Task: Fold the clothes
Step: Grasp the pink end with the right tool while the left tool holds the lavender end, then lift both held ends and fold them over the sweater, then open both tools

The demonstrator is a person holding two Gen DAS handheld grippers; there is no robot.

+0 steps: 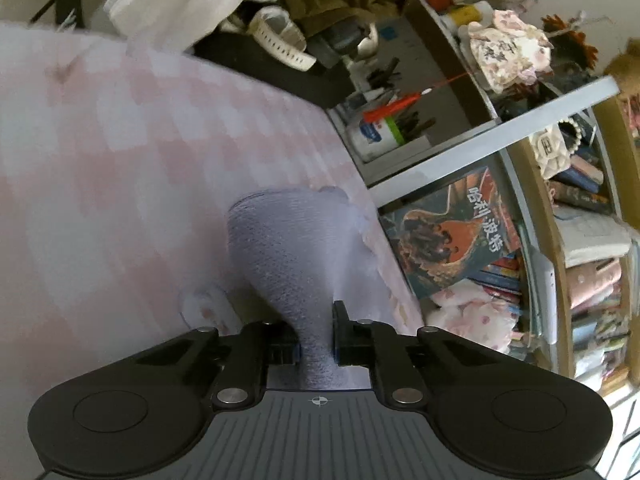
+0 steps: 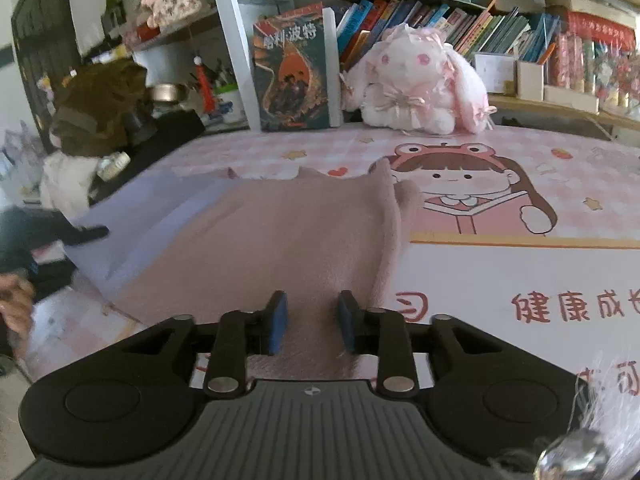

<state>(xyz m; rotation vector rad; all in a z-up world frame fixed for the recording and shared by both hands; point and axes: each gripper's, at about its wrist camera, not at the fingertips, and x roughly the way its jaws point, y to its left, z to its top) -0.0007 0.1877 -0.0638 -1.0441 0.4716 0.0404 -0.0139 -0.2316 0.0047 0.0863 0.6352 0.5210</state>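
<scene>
Closest to my left wrist camera, my left claw [image 1: 316,340] is clenched on a bunched neck of soft lilac-grey knit cloth [image 1: 280,256], which fans out forward from the jaws and rises above the pink-and-white checked table mat [image 1: 120,160]. Beyond the mat's far edge sit a white shelf unit [image 1: 560,100], a dark illustrated book with Chinese lettering [image 1: 452,232] and a white perforated strap [image 1: 280,44] on dark clutter. My right claw [image 2: 312,324] is released: its blue-padded fingers [image 2: 278,322] stand apart over a dusty-pink fleece garment [image 2: 288,236], pads not pressing it. That garment lies spread flat on the cartoon-printed mat [image 2: 520,272], its right edge folded into a raised ridge running away from me, its far corners just short of the printed girl in a frog hood [image 2: 456,184]. On the garment's left, a paler lilac layer of cloth [image 2: 160,208] shows beside it; whether it is the same piece I cannot tell. Past the mat, against the bookshelf [image 2: 440,20], stand the same dark book [image 2: 296,72] upright and a white-and-pink plush rabbit [image 2: 416,80] just beside it. At far left edge a hand [image 2: 14,304] shows, blurred.
</scene>
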